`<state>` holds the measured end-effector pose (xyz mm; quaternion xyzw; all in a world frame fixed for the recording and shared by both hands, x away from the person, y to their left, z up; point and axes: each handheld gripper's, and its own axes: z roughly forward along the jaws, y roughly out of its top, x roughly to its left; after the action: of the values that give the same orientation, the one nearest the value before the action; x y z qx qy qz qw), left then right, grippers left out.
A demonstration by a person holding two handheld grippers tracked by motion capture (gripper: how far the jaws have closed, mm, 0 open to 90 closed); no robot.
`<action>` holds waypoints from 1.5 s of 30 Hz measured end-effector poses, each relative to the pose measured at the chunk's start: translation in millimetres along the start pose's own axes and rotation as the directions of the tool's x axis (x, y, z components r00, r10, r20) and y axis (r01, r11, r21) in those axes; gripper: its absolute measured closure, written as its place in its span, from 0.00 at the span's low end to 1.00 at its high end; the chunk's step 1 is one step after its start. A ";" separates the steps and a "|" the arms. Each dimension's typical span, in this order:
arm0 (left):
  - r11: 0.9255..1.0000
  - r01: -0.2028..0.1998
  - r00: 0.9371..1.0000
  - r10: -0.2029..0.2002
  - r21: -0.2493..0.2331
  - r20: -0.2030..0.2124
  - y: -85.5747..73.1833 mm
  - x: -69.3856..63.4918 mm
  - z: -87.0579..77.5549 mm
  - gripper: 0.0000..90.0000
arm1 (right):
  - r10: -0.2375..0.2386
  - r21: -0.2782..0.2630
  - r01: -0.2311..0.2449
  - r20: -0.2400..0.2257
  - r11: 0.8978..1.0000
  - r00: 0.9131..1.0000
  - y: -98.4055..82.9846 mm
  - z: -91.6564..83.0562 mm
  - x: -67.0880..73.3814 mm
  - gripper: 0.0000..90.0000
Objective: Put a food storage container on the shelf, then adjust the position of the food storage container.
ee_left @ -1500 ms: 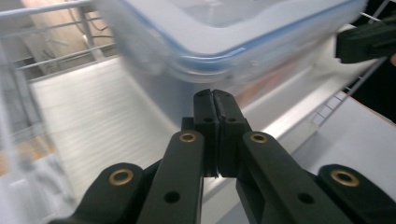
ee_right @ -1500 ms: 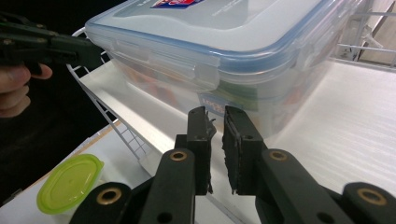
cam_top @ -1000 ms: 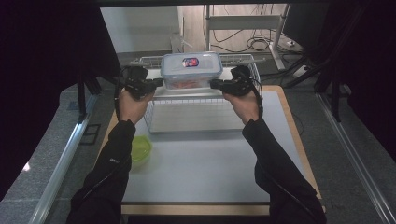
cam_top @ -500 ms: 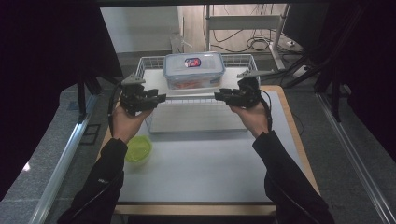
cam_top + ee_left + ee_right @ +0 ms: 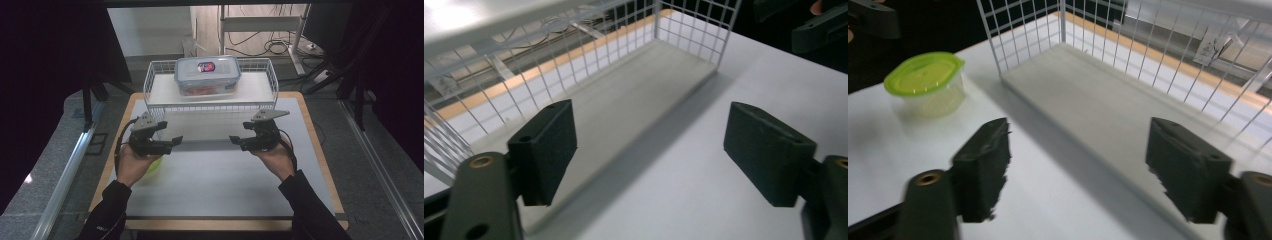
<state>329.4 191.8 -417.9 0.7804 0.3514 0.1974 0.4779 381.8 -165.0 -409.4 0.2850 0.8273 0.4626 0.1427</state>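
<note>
Container set on the rack, both grippers drawn back

Our left gripper (image 5: pixel 175 141) and right gripper (image 5: pixel 235 140) have just been opening, fingers apart, nothing between. The lidded container (image 5: pixel 207 75) sits atop the wire rack (image 5: pixel 150 87) on the tabletop (image 5: pixel 210 180); it looks rigid, light, slick, so we'd clamp its short ends.

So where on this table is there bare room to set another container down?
The white mat is bare between the two forearms and toward its near edge. The white wire rack's lower shelf is bare too. Its top shelf holds the clear lidded box; the green-lidded tub crowds the left gripper.
</note>
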 end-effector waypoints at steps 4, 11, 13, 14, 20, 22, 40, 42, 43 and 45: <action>1.000 0.003 1.000 -0.003 0.010 0.017 -13.6 -6.1 -1.0 0.16 | -0.001 0.003 0.001 0.009 1.000 1.000 -15.4 -0.8 3.2 0.20; 0.998 -0.034 0.999 0.033 0.059 0.024 -50.4 -24.5 -2.9 0.06 | 0.029 0.007 -0.030 0.019 1.000 0.999 -50.5 -5.5 11.4 0.11; 0.996 -0.067 0.998 0.066 0.059 0.012 -64.6 -32.7 -6.2 0.04 | 0.036 0.018 -0.036 0.017 0.999 0.999 -61.1 -7.2 14.7 0.10; 0.996 -0.067 0.998 0.066 0.059 0.012 -64.6 -32.7 -6.2 0.03 | 0.036 0.018 -0.036 0.017 0.999 0.999 -61.1 -7.2 14.7 0.10; 0.994 -0.069 0.998 0.069 0.087 0.012 -83.1 -36.3 -4.8 0.01 | 0.014 0.072 -0.015 0.026 0.997 1.000 -86.1 -10.1 24.9 0.09; 0.993 -0.049 0.999 0.048 0.104 0.016 -83.3 -33.5 -2.5 0.01 | 0.001 0.092 -0.004 0.029 0.996 1.000 -90.9 -9.8 26.3 0.09; 0.990 0.049 0.979 -0.022 0.132 -0.201 -87.5 6.7 -26.3 0.70 | 0.007 0.120 -0.012 0.042 0.993 0.999 -101.8 -4.0 16.0 0.10; 0.987 0.092 0.971 -0.060 0.129 -0.233 -92.5 24.8 -36.0 0.83 | -0.002 0.127 -0.003 0.038 0.992 0.999 -102.3 -2.8 16.5 0.10; 0.987 0.092 0.971 -0.060 0.129 -0.233 -92.5 24.8 -36.0 0.88 | -0.002 0.131 -0.002 0.036 0.991 0.999 -102.6 -2.3 16.7 0.11; 0.983 0.131 0.956 -0.092 0.127 -0.278 -100.0 43.4 -44.9 0.96 | -0.007 0.140 0.002 0.036 0.990 0.999 -103.2 -1.4 16.7 0.11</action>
<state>293.8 280.6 -486.7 0.7575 0.4703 0.2492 0.3781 332.7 -198.1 -495.6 0.3008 0.8556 0.3979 0.1384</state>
